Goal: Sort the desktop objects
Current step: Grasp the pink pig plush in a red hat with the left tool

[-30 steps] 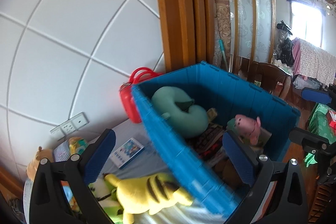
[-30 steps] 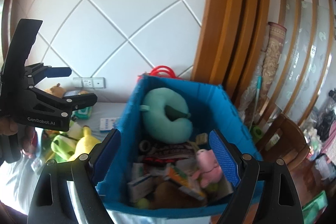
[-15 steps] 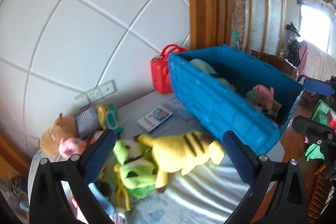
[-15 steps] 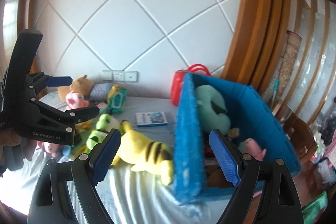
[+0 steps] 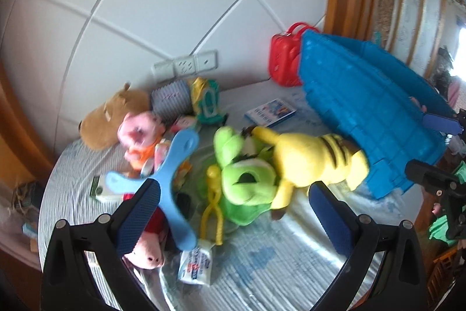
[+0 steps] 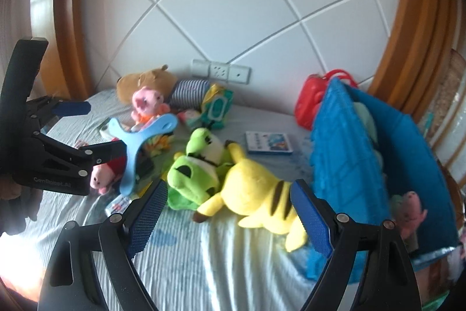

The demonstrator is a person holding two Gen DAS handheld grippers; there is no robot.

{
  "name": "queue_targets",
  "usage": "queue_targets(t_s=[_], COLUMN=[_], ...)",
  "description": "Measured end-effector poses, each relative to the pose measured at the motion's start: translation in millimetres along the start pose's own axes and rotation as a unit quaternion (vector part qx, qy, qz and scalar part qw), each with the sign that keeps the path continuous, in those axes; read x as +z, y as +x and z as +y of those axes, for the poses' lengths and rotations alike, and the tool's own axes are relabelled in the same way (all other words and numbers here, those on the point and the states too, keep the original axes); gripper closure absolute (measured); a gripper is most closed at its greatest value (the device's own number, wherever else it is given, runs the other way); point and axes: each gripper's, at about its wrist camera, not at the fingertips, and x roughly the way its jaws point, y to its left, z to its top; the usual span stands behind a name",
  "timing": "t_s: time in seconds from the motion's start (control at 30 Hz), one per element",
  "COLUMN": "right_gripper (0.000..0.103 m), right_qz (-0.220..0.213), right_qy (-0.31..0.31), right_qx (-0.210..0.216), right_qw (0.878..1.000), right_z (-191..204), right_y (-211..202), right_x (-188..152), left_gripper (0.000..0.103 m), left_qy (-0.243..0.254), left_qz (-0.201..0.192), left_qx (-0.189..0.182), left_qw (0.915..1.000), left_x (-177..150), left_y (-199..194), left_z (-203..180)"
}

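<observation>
Toys lie scattered on a striped cloth. A yellow plush (image 6: 256, 188) with dark stripes rests against the blue bin (image 6: 349, 165); a green frog plush (image 6: 195, 174) lies beside it on the left. My right gripper (image 6: 230, 216) hovers open just short of these two, nothing between its pads. My left gripper (image 5: 236, 217) is open too, above the green plush (image 5: 247, 179) and a light-blue three-armed toy (image 5: 171, 165); it shows in the right wrist view at the left (image 6: 93, 130). The yellow plush (image 5: 314, 162) lies ahead of it on the right.
The bin holds a pink plush (image 6: 407, 209) and a teal pillow. A red case (image 6: 308, 101) stands behind it by the wall. A booklet (image 6: 268, 142), wipes pack (image 6: 218, 107), brown plush (image 6: 145, 80), pink pigs (image 5: 137, 130), yellow tongs (image 5: 214, 203) and a white packet (image 5: 195, 264) crowd the cloth.
Both grippers have swung left and down, from over the blue bin to over the pile of toys on the cloth. Their jaws have stayed wide and empty.
</observation>
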Motion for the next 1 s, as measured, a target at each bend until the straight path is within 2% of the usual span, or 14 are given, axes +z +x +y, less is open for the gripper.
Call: queue_targets(t_s=[0.2,0.37,0.53,0.67,0.73,0.77,0.8,0.87,1.0], right_gripper=[0.016,0.016,0.016,0.016,0.016,0.016,0.016,0.016,0.016], right_qz=[0.04,0.06,0.093,0.114,0.121,0.123,0.126,0.13,0.137], right_qy=[-0.002,-0.013,-0.016,-0.021,-0.021,-0.02,-0.018,-0.016,-0.009], right_qx=[0.029,0.042,0.049,0.046,0.041,0.039,0.036,0.032,0.027], right_qw=[0.999,0.997,0.994,0.992,0.992,0.991,0.991,0.991,0.99], right_z=[16,31,39,36,32,31,28,25,19], right_y=[65,101,122,128,130,130,130,131,131], right_x=[-13,-22,-35,-41,-42,-42,-43,-45,-49], left_gripper=[0.0,0.0,0.0,0.0,0.0,0.004,0.019,0.033,0.044], left_qy=[-0.04,-0.057,-0.043,-0.037,-0.028,-0.025,-0.027,-0.046,-0.068], left_qz=[0.055,0.083,0.098,0.151,0.163,0.167,0.174,0.168,0.162], left_qx=[0.04,0.067,0.092,0.082,0.079,0.079,0.079,0.079,0.074], left_qw=[0.9969,0.9927,0.99,0.9845,0.9831,0.9825,0.9813,0.9815,0.9817], left_x=[-52,-89,-108,-123,-129,-132,-135,-138,-139], left_y=[63,112,161,205,217,221,224,222,212], left_z=[61,101,139,164,168,169,172,178,182])
